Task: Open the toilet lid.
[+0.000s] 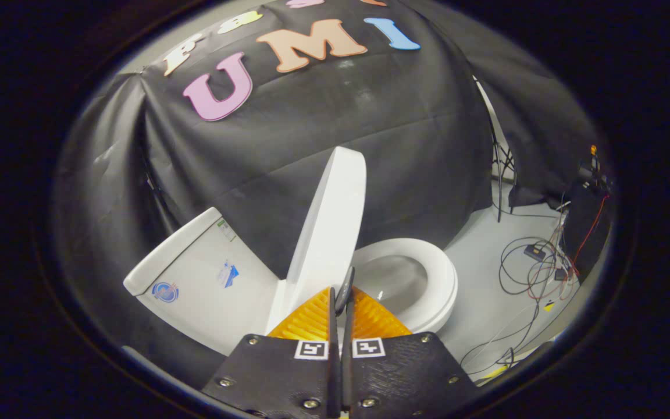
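Observation:
A white toilet stands ahead of me, viewed at a tilt. Its lid (330, 224) is raised, standing nearly upright between the tank (195, 273) on the left and the bowl on the right. The seat ring (434, 270) lies flat on the bowl, whose inside is visible. My gripper (342, 294) is shut, its two fingers pressed side by side with nothing between them. The fingertips sit just in front of the lid's lower edge, near the hinge end of the seat; I cannot tell whether they touch the lid.
Black cloth walls close in behind and to the left of the toilet. On the grey floor (486, 244) to the right lie several loose cables (530, 270) and small boxes. A stand's legs (501, 169) rise at the cloth's edge.

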Demonstrator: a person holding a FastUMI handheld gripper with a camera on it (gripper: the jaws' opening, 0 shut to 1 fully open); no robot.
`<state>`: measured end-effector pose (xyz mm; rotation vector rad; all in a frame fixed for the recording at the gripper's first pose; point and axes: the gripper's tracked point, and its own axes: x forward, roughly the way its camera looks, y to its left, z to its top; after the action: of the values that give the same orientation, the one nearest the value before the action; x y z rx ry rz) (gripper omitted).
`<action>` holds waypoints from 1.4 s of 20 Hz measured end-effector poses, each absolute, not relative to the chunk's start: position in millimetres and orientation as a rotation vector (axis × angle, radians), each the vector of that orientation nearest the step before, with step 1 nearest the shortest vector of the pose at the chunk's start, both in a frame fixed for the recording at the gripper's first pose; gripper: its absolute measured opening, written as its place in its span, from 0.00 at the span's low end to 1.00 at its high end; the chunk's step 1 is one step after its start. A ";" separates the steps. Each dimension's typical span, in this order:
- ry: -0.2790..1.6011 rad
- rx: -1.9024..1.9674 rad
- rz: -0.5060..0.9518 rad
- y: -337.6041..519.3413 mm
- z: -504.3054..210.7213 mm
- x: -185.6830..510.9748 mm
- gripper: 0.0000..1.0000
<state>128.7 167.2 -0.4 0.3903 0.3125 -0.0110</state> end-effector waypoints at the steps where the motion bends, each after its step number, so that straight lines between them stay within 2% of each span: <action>1: 0.308 0.393 -0.010 171.0 1.7 127.2 0.01; 15: 0.261 0.361 -0.111 201.2 37.5 126.5 0.01; 28: 0.226 0.327 -0.102 237.7 64.3 127.1 0.01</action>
<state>127.1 237.7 64.3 0.3267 0.2261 -0.1023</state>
